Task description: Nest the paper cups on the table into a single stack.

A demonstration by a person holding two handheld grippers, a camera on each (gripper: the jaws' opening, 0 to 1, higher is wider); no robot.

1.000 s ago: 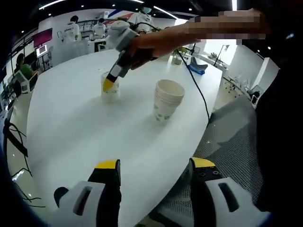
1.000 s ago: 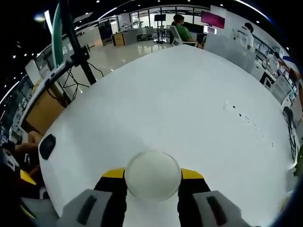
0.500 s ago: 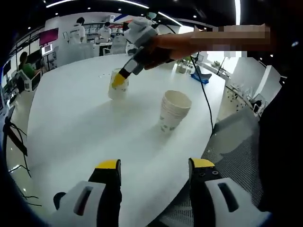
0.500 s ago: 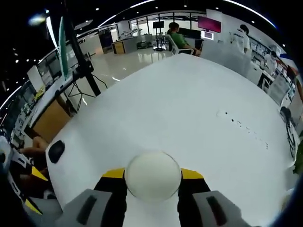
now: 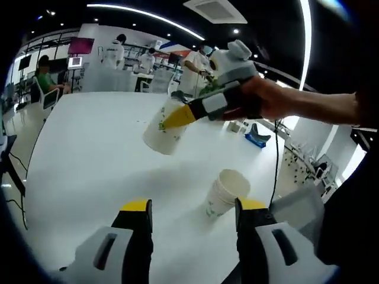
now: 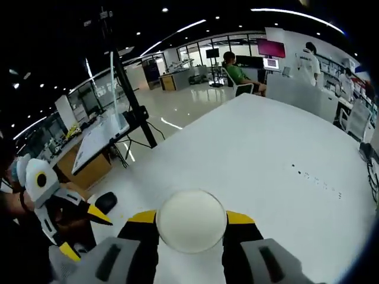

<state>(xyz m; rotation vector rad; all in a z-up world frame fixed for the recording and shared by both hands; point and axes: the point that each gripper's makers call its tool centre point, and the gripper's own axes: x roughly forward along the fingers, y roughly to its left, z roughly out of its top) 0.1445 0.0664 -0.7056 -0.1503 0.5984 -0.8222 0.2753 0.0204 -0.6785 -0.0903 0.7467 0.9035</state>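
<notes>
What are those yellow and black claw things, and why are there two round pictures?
A person holds a grabber tool in each hand, and each tool carries its own camera, so you get two round pictures. In the left gripper view, the left gripper is open and holds nothing. Beyond it, the right gripper holds a single paper cup in the air above the white table. A stack of paper cups stands on that table. In the right gripper view, the round white thing between the jaws is that same cup, seen close up. The left gripper shows at that view's left edge.
</notes>
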